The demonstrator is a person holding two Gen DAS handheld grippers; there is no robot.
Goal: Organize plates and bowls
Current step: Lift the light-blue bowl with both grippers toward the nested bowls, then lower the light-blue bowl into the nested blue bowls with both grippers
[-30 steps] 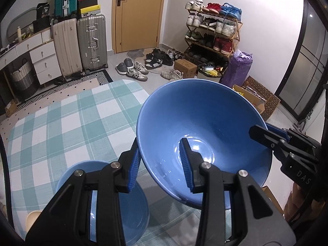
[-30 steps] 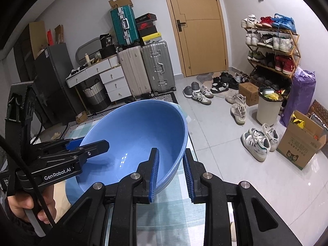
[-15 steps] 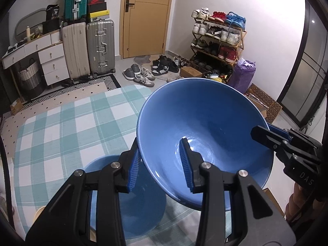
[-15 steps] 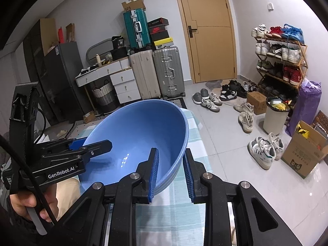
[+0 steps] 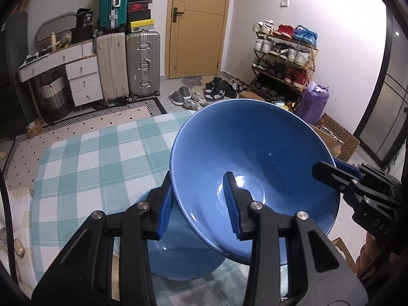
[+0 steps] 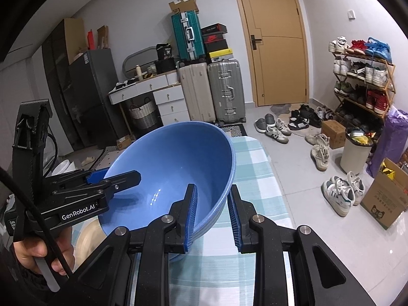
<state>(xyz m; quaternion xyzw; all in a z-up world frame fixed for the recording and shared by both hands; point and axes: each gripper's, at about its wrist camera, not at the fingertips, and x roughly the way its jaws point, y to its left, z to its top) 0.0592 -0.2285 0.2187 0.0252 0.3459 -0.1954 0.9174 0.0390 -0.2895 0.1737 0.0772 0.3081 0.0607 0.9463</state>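
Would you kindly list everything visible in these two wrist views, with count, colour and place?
large bowl: one, blue, held tilted above the table by both tongs
second bowl: one, blue, on the table under the held bowl
tablecloth: one, teal and white check, covering the table
suitcases: three, beige, silver and teal, by the far wall
door: one, tan, shut
shoe rack: one, wooden, full of shoes, right wall
drawer unit: one, white, left of the suitcases
left tongs: black with blue pads, clamped on the large bowl's rim
right tongs: same, clamped on the opposite rim
hand: one, gripping the left handle
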